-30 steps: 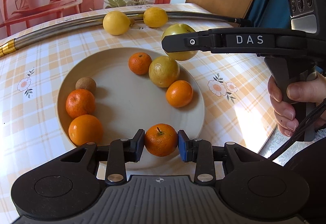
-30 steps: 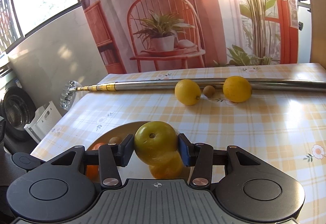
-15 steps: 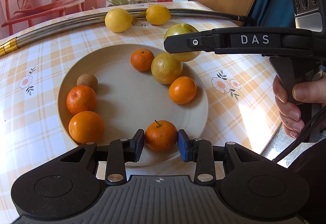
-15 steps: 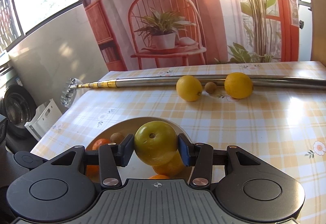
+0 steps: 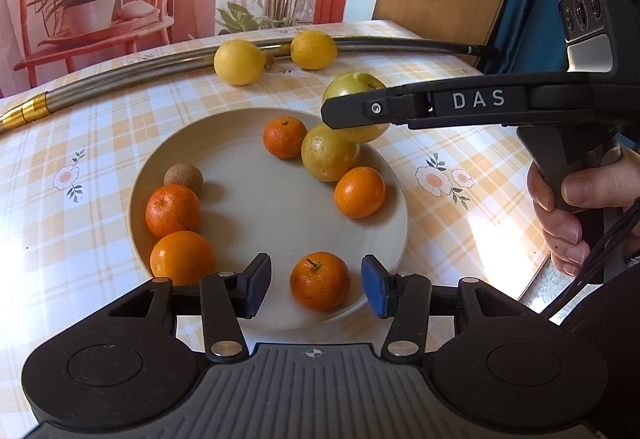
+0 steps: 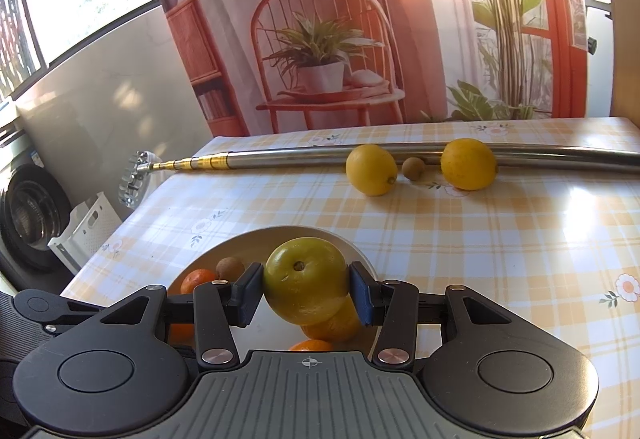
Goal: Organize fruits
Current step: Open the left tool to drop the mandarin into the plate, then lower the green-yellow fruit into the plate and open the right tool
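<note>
Counter [image 5: 100, 143] under yellow plaid cloth with flower prints. Beige plate [image 5: 256, 207] mid-counter, holding six fruits plus one small brown round fruit [image 5: 183, 177] at its left rim. Two oranges [image 5: 173, 211] stacked along the left edge, touching or nearly so. Small orange [image 5: 285, 137], yellow-green fruit [image 5: 330, 153] and another orange [image 5: 359, 192] in an arc on the right side, the middle one touching both neighbours.

Left hand-held gripper [image 5: 316, 289] with jaws apart, straddling a stemmed orange [image 5: 320, 281] at the plate's near rim (gaps visible on both sides, no contact). Stem up, tilted slightly left; fruit resting on the plate.

Right hand-held gripper [image 6: 306, 297] clamped on a green-yellow fruit [image 6: 306, 291], pads on its left and right flanks. Held above the plate's right-far rim, over the fruit arc. Calyx end facing the right wrist camera, so stem axis roughly along the fingers; roundish, no clear long axis. In the left wrist view, same fruit [image 5: 354, 91] partly masked by the gripper finger marked DAS [image 5: 478, 100]. Person's hand [image 5: 576, 207] wrapped on the handle at right.

Beyond the plate: two lemons [image 6: 371, 169] with a small brown fruit [image 6: 413, 168] between them, all just beside a long metal pole [image 6: 304, 156] lying across the counter's far side, gold-tipped end overhanging the left edge. Printed backdrop behind (chair, potted plant).
</note>
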Demonstrator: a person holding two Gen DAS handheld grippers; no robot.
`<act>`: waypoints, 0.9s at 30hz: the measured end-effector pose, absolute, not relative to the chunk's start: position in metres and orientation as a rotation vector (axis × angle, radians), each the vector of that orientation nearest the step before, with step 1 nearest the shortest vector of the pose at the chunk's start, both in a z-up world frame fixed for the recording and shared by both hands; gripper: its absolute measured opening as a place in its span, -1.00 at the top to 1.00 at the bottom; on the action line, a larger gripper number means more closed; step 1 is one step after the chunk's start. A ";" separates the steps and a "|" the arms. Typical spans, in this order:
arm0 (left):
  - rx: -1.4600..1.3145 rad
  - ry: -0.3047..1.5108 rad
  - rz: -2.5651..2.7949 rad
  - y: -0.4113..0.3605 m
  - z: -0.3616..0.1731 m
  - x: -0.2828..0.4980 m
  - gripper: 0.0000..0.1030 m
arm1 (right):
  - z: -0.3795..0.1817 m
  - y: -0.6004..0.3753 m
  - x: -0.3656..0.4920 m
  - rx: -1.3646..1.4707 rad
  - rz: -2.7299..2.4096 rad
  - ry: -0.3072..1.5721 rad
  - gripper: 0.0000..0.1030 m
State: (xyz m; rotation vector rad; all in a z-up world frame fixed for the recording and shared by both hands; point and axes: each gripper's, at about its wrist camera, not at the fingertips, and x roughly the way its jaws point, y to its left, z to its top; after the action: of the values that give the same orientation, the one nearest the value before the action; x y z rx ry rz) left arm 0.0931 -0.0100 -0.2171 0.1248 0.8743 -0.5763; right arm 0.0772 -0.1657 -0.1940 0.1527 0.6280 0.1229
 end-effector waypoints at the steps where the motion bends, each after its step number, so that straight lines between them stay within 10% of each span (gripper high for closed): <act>1: 0.123 0.864 -0.568 -0.009 -0.215 0.092 -0.02 | -0.195 -0.165 0.077 0.151 0.125 0.630 0.17; 27: -0.003 0.724 -0.308 0.032 -0.188 0.086 -0.31 | -0.206 -0.136 0.042 0.051 0.193 0.716 0.17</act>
State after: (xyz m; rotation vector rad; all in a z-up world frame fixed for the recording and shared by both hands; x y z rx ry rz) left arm 0.0862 0.0318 -0.1881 -0.0035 0.7239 -0.3078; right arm 0.0415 -0.1357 -0.2060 0.0509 0.7164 0.1928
